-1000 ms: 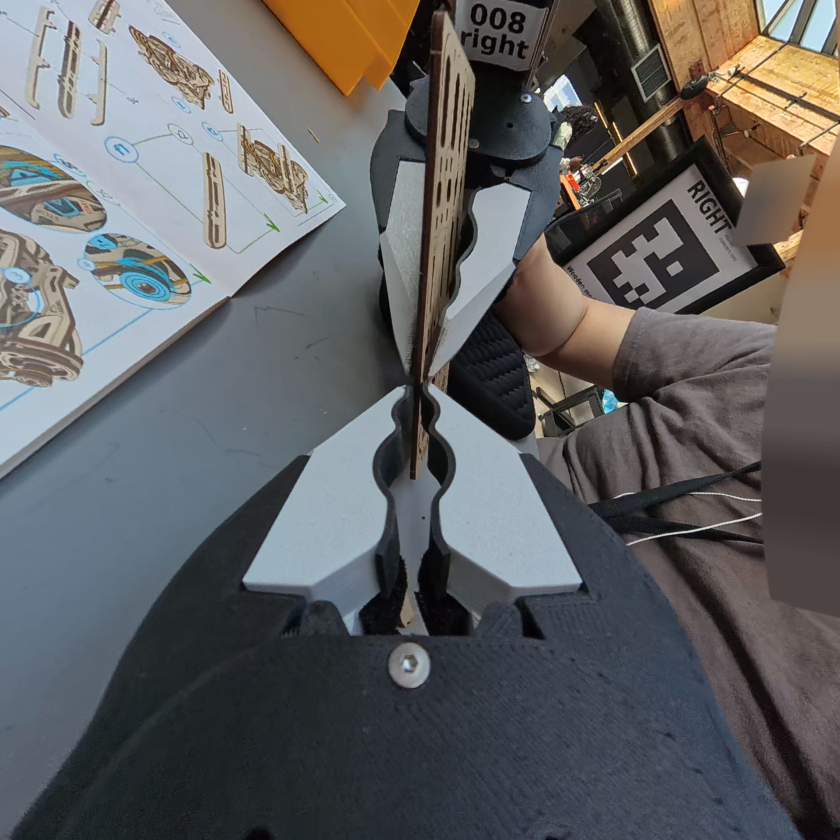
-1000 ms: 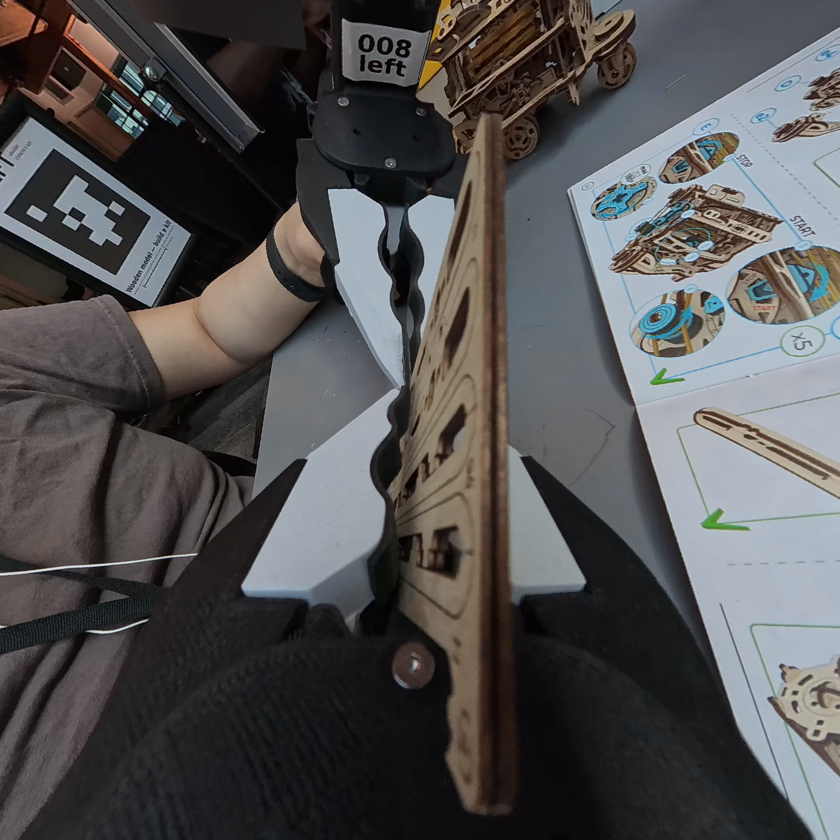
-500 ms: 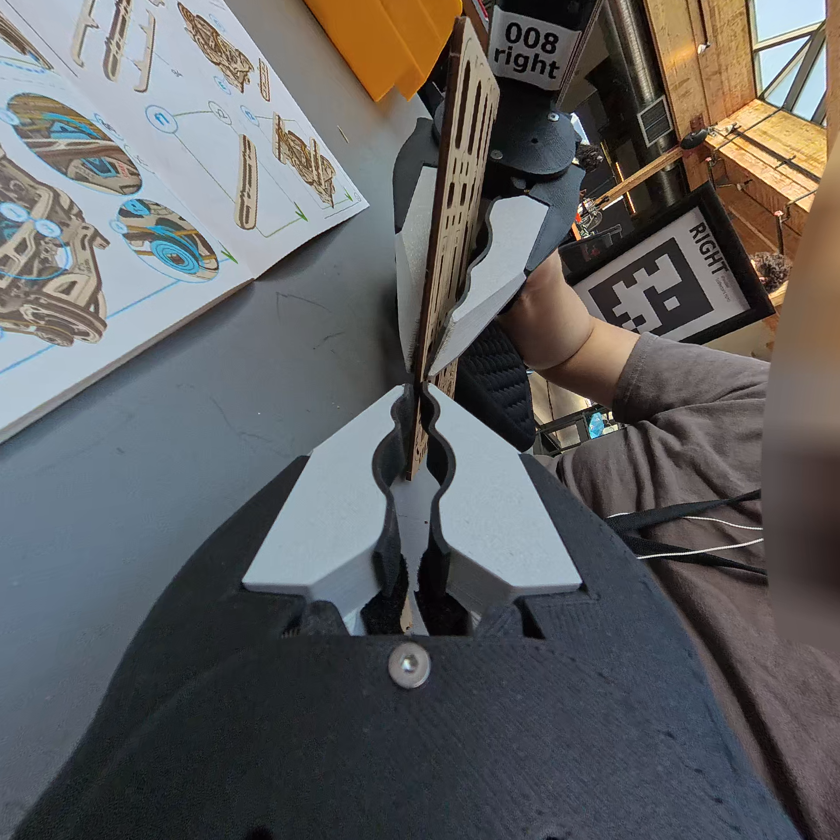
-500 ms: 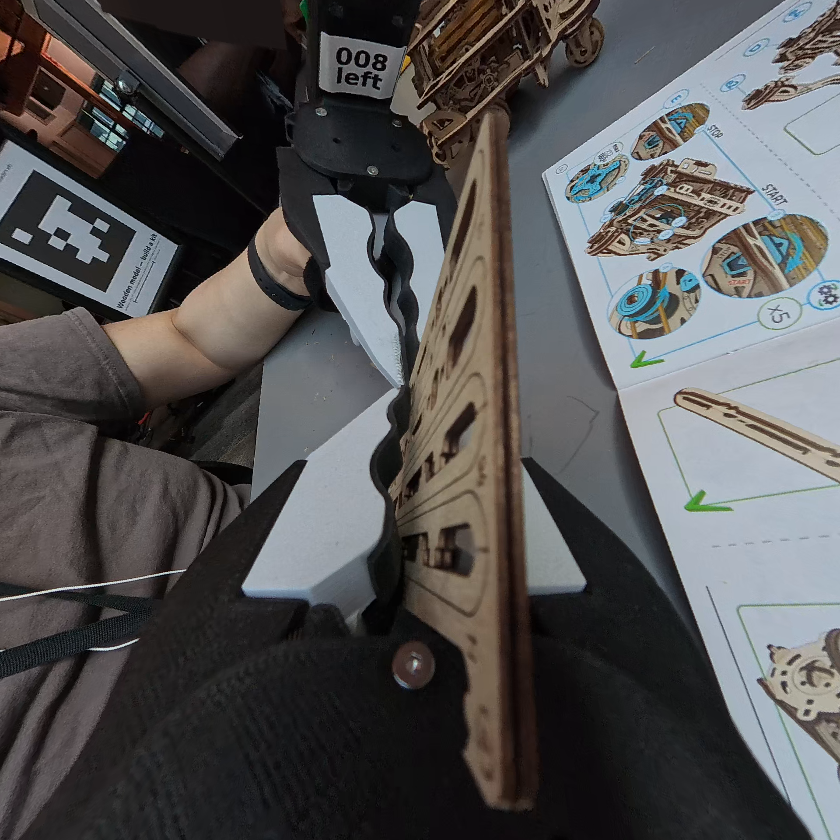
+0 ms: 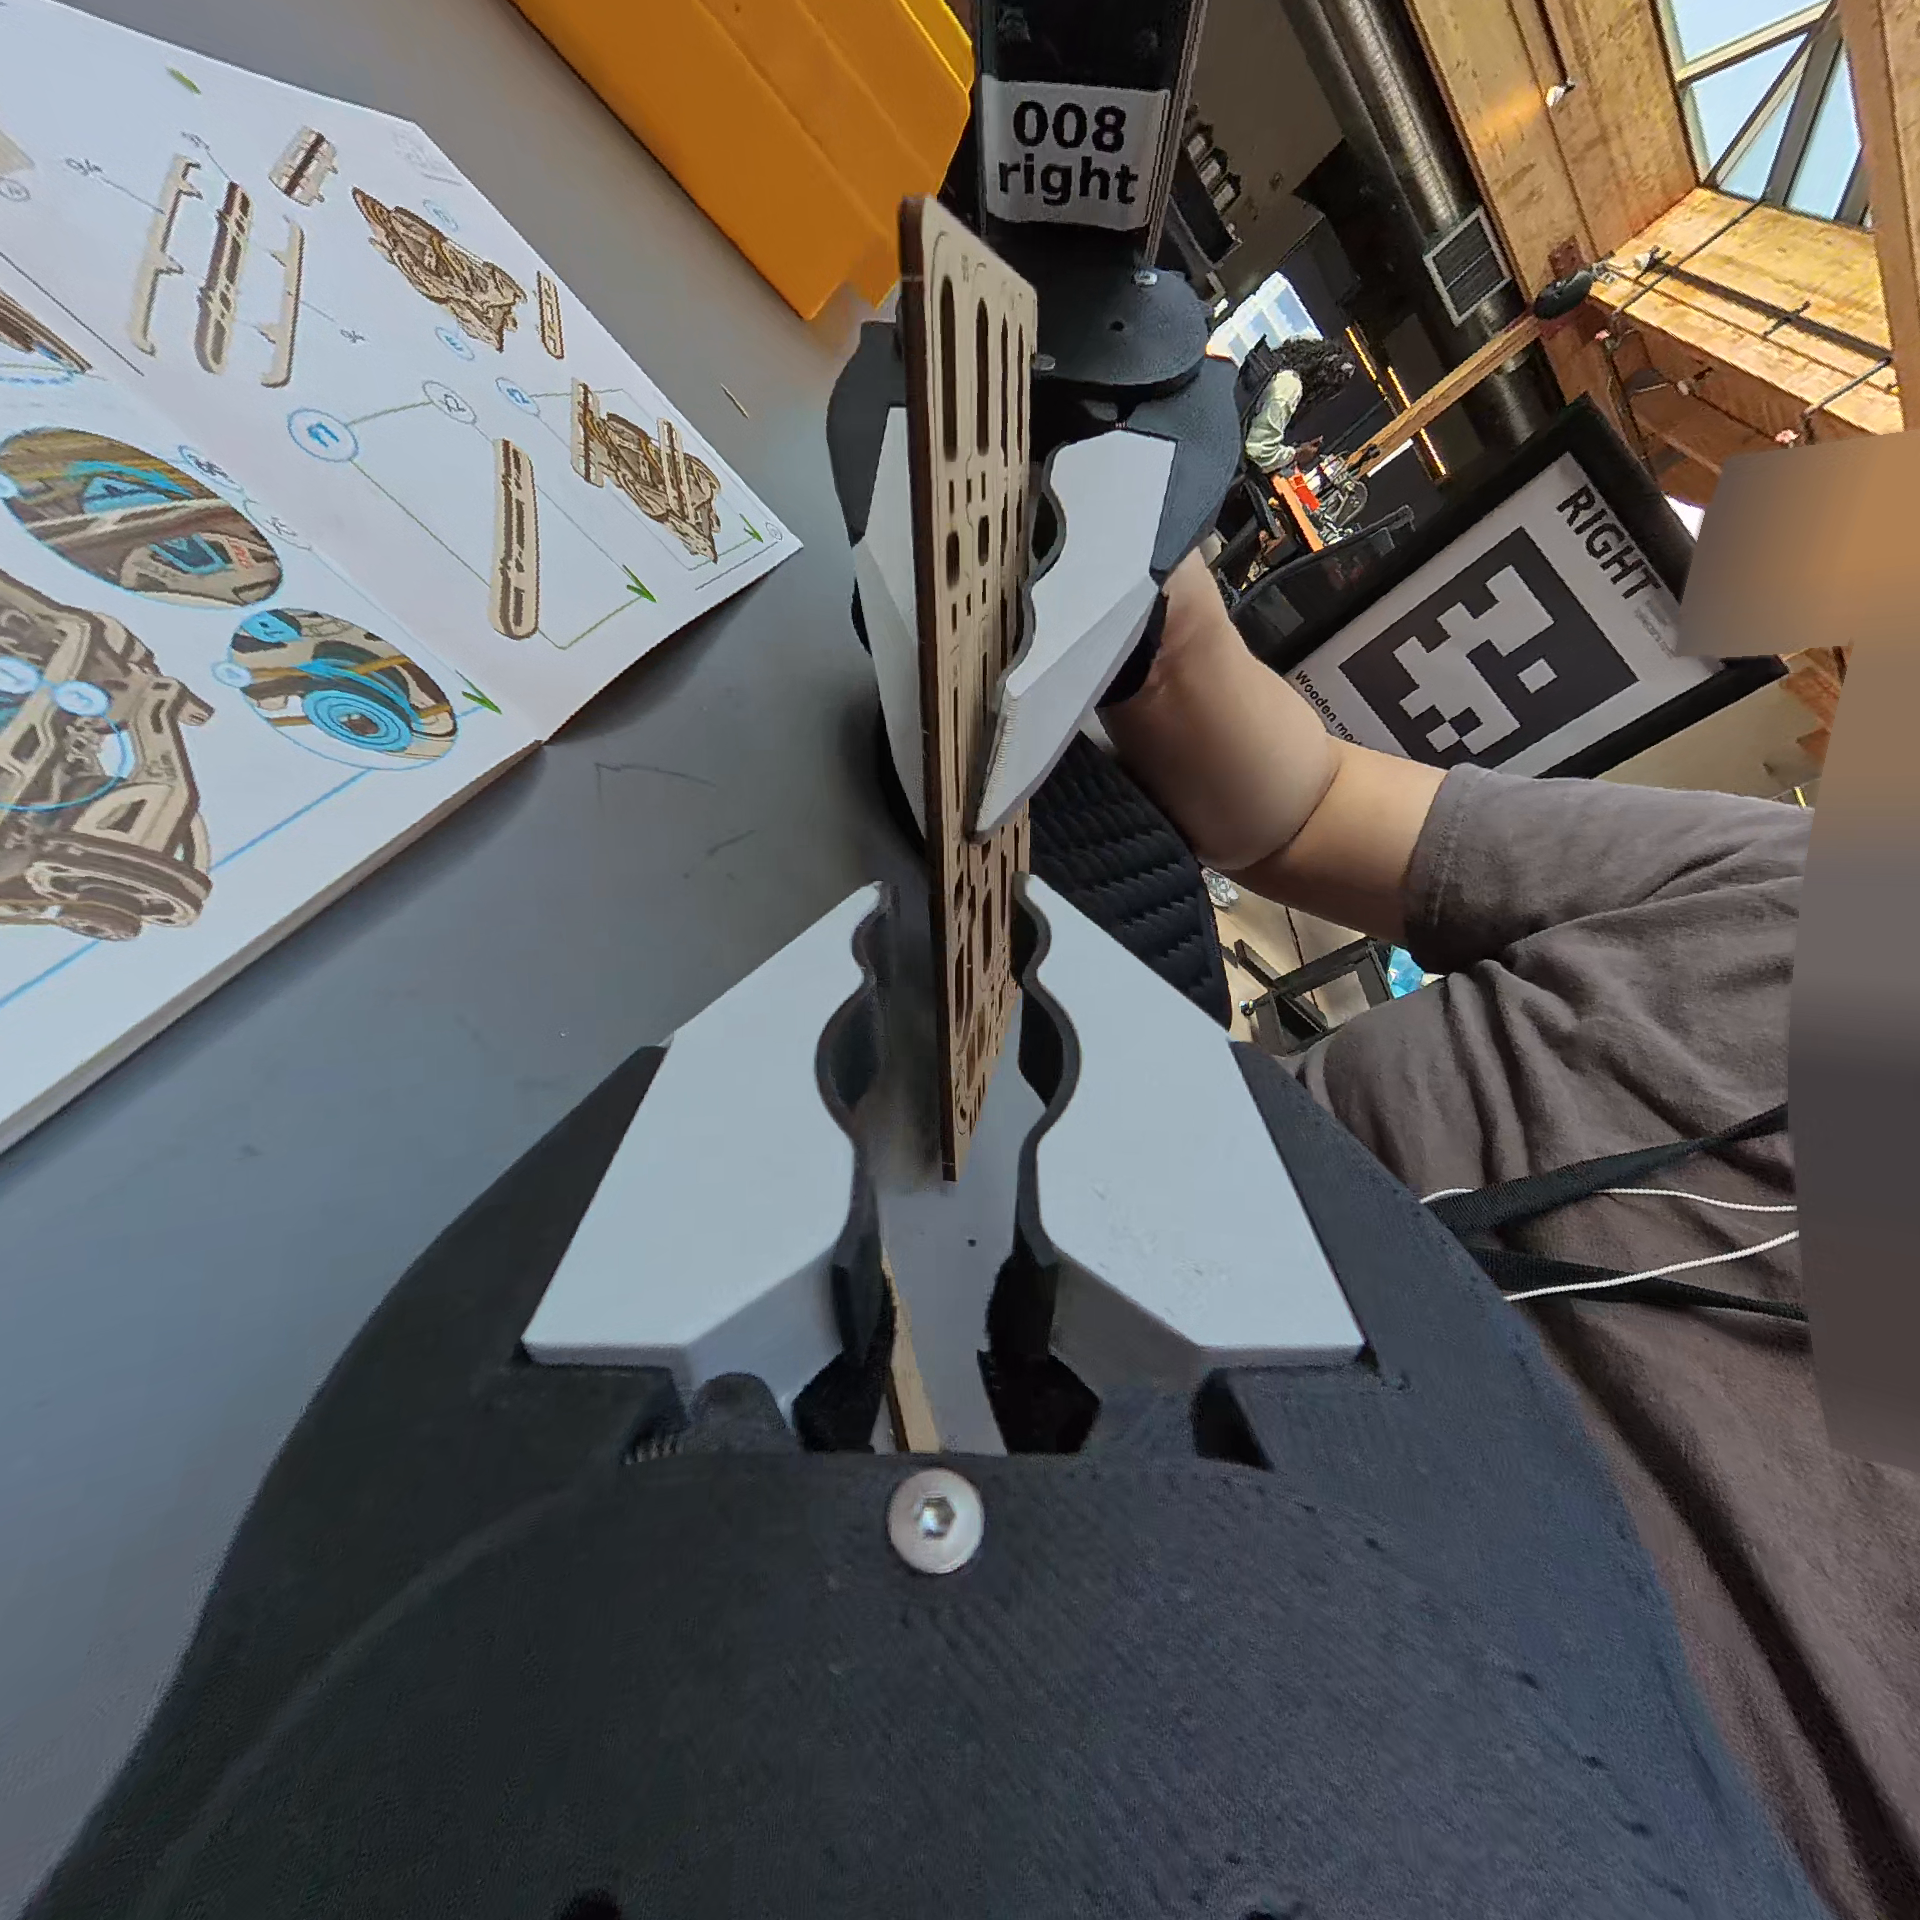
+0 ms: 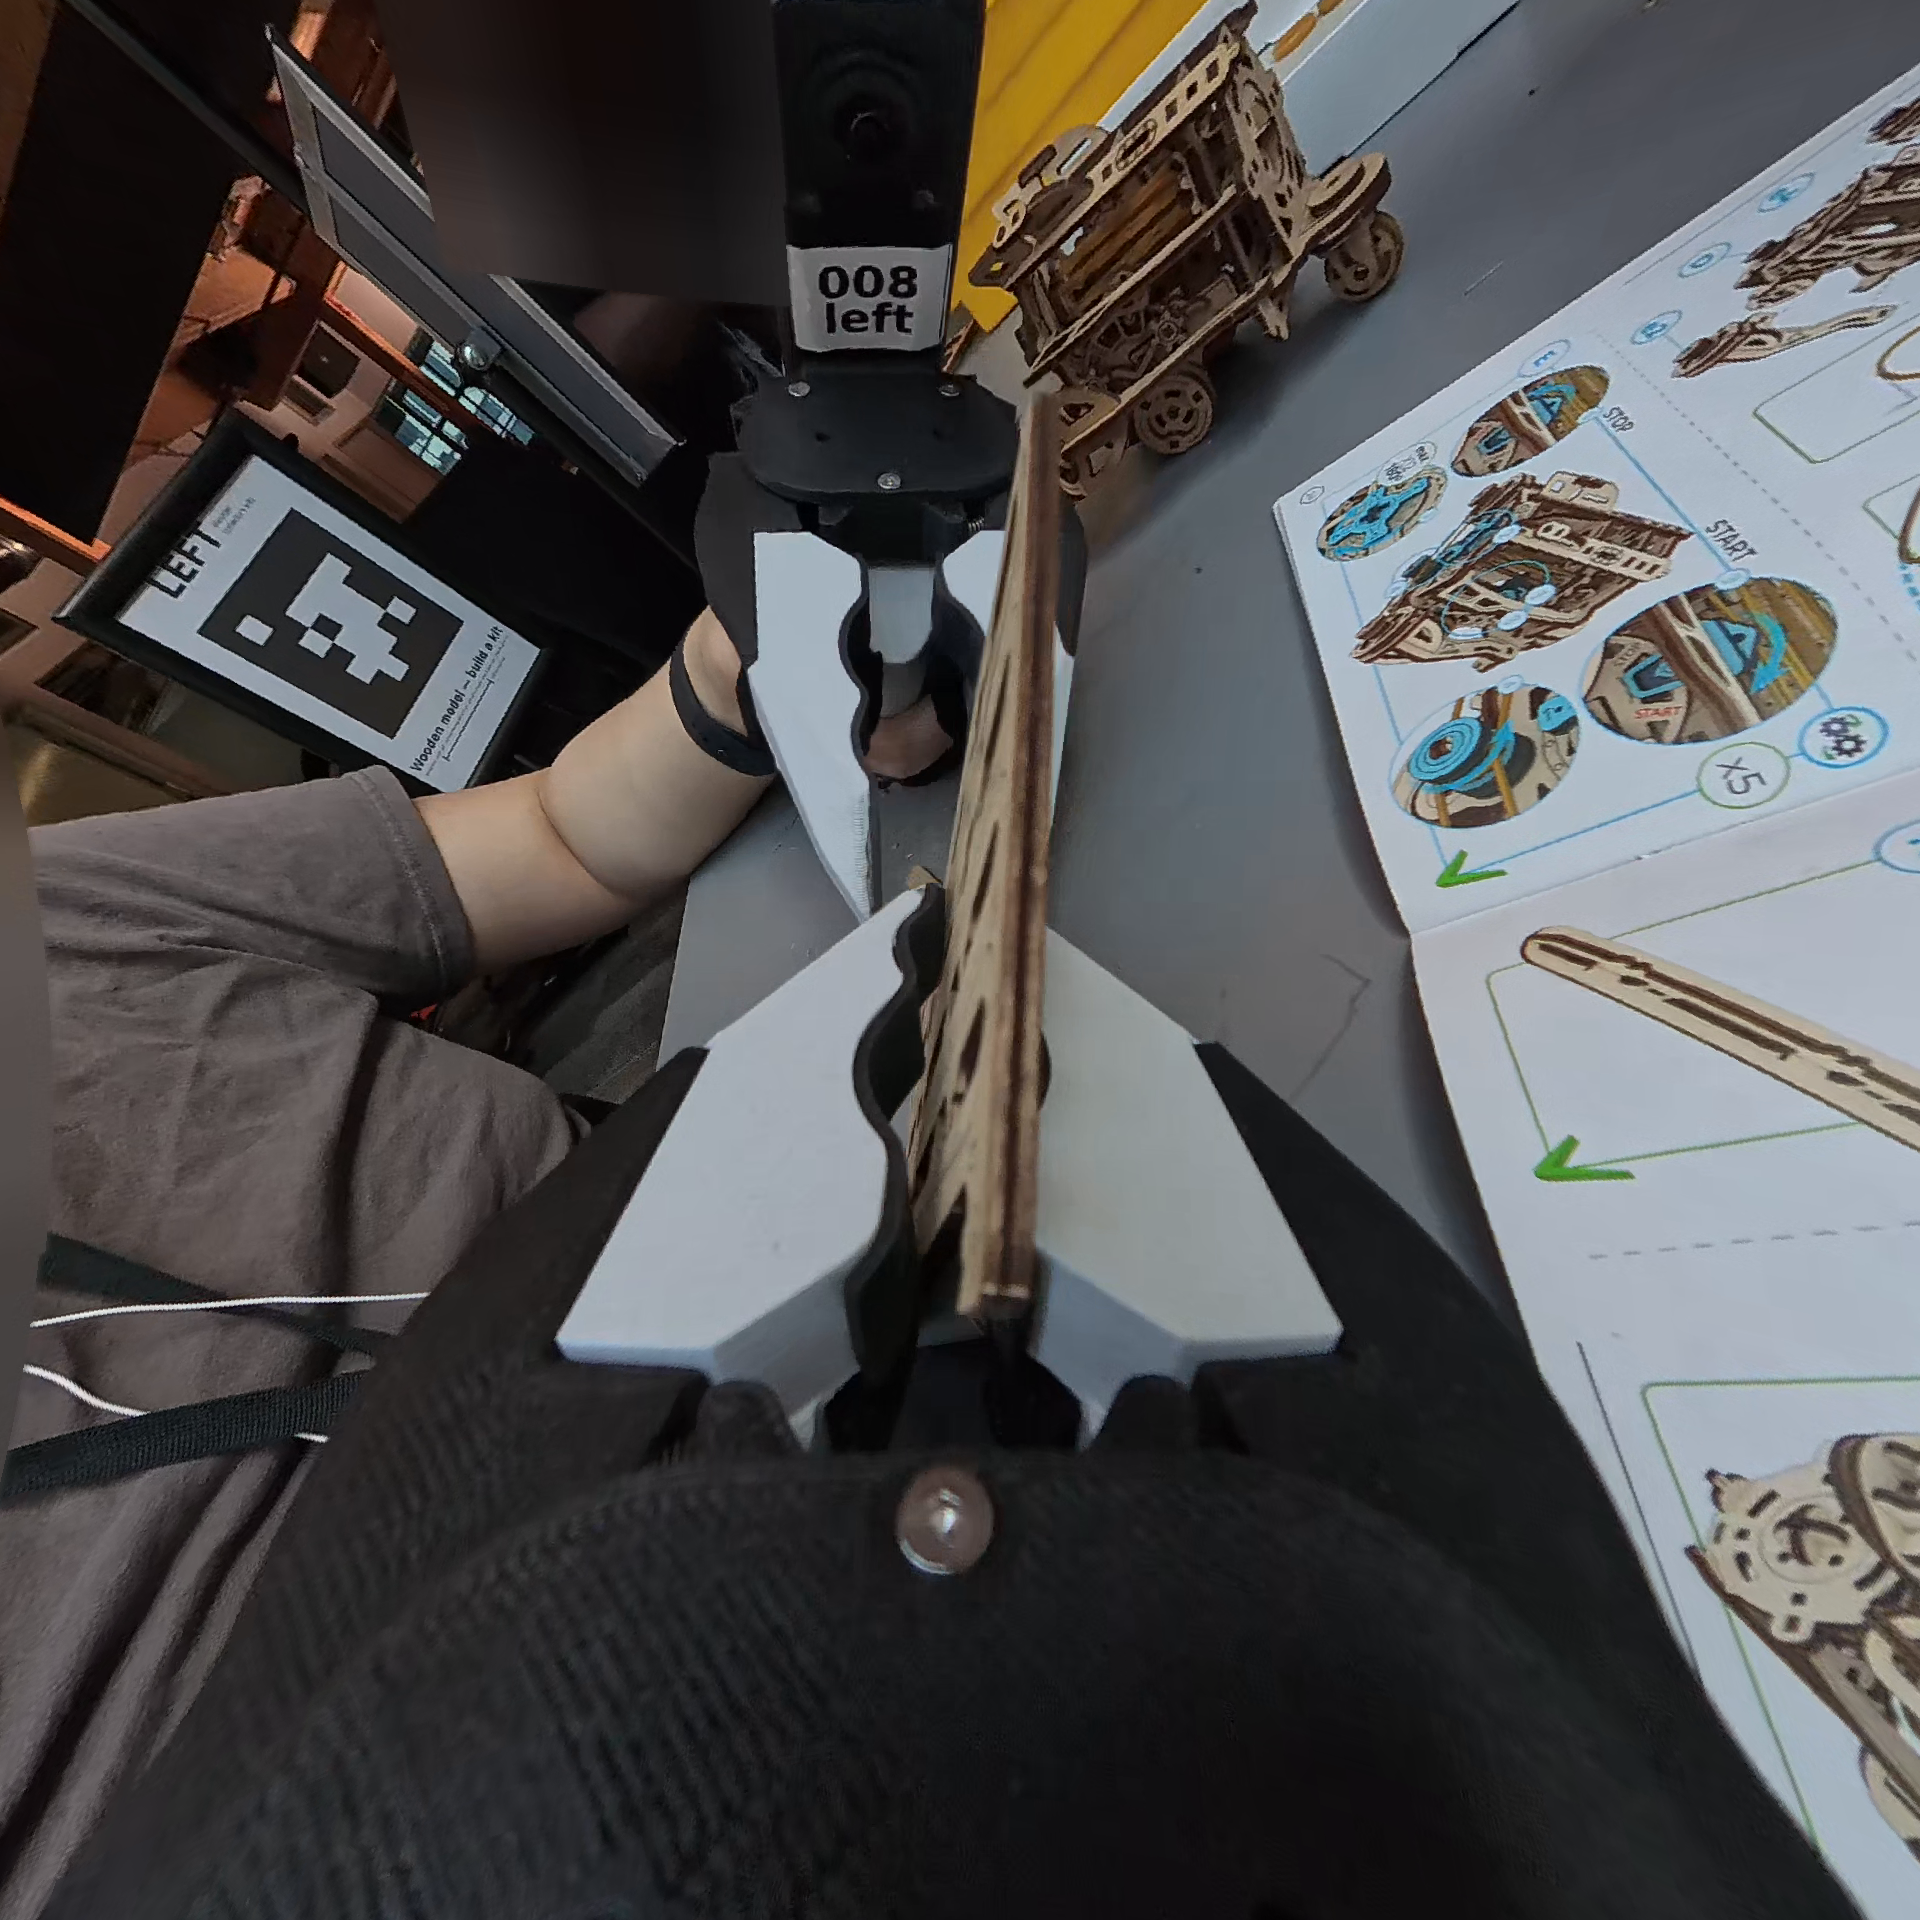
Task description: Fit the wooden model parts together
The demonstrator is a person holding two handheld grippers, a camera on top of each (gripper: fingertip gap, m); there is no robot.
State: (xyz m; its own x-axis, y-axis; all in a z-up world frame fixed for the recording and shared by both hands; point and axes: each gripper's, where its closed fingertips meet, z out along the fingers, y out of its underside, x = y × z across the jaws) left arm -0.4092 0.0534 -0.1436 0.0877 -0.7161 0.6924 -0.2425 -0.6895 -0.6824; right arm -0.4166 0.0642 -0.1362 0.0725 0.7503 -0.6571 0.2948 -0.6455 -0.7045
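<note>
A flat laser-cut wooden parts sheet (image 5: 977, 520) stands on edge between my two grippers. My right gripper (image 6: 982, 914) is shut on the sheet (image 6: 987, 1091), and it also shows in the left wrist view (image 5: 951, 821), facing me. My left gripper (image 5: 954, 894) is open. The sheet's near end lies between its fingers, close to the right one, with a gap at the left one. In the right wrist view the left gripper (image 6: 914, 883) shows with its jaws apart and its right finger behind the sheet. A thin wooden strip (image 5: 906, 1392) sits deep at the left gripper's base.
An open instruction booklet (image 5: 312, 520) lies on the grey table (image 5: 312, 1195) and also shows in the right wrist view (image 6: 1662, 935). An assembled wooden cart model (image 6: 1164, 270) and a yellow bin (image 5: 748, 135) stand farther back. The person's arm (image 5: 1247, 748) and torso are close by. My left and right fingertips are right by each other.
My left gripper was shut on the sheet's end and has opened. The sheet now sits farther forward in the right gripper, and its near end no longer overhangs the gripper's body.
</note>
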